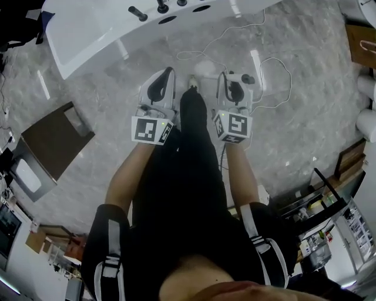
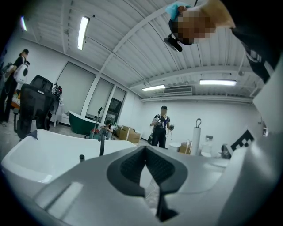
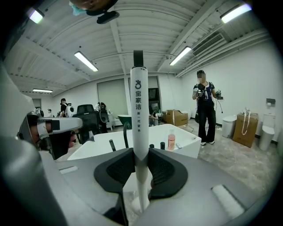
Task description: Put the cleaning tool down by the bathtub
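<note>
A white cleaning tool (image 3: 137, 114) with a black top end stands upright between my right gripper's (image 3: 141, 170) jaws, and both pads press on its handle. Its lower end reaches the floor (image 3: 140, 204). In the head view the right gripper (image 1: 231, 87) hangs over the grey marble floor, with the tool's top (image 1: 242, 77) showing just beyond it. The white bathtub (image 1: 88, 29) lies ahead and to the left, and in the right gripper view the bathtub (image 3: 146, 141) is straight behind the handle. My left gripper (image 1: 161, 82) hangs beside the right one, its jaws closed together with nothing between them (image 2: 148, 170).
Black taps (image 1: 138, 13) and a pink bottle (image 3: 171, 141) sit on the tub rim. White cables (image 1: 276, 64) trail across the floor. A brown board (image 1: 56, 141) lies at the left, and shelves (image 1: 329, 200) stand at the right. A person (image 3: 204, 106) stands near the tub.
</note>
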Demonstrator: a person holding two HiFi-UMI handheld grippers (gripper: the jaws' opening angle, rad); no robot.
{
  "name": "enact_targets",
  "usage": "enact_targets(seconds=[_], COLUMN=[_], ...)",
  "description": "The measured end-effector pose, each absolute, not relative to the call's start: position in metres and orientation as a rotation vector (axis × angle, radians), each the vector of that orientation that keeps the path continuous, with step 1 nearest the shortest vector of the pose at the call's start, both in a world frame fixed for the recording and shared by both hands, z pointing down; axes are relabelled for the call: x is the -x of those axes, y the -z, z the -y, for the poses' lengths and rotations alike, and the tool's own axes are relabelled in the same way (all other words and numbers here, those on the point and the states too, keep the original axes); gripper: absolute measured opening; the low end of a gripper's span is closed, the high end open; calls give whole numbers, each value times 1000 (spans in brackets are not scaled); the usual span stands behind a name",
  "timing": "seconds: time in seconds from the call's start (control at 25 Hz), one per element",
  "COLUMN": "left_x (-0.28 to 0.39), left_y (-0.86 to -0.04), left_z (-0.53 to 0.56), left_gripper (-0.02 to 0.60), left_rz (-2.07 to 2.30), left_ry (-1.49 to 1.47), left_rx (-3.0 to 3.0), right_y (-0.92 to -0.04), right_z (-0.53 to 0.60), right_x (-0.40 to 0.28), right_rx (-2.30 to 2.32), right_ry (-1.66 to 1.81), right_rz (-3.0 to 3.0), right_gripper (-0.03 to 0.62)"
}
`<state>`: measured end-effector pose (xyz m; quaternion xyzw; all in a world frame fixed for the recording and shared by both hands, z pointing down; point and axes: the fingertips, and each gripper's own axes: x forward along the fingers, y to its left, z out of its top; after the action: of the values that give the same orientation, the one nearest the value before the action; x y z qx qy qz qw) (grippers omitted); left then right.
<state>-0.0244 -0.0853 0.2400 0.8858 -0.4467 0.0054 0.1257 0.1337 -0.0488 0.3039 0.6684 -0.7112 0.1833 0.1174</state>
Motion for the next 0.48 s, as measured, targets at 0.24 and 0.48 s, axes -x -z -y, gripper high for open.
enact_targets(seconds=[0.24,0.48], left_x=[17,8], left_y=[-276,-317], left_z=[108,120], left_gripper=[9,9], left_rz=[1315,1350], left_ry=[-26,-58], left_rx=[-2570,-2542], right_y=[-349,-398], right_z=[69,79], right_x=[-142,-150], right_rx=[-1939,-1915], right_ry=[-547,-564], right_rz=[2064,2054], right_gripper=[92,92])
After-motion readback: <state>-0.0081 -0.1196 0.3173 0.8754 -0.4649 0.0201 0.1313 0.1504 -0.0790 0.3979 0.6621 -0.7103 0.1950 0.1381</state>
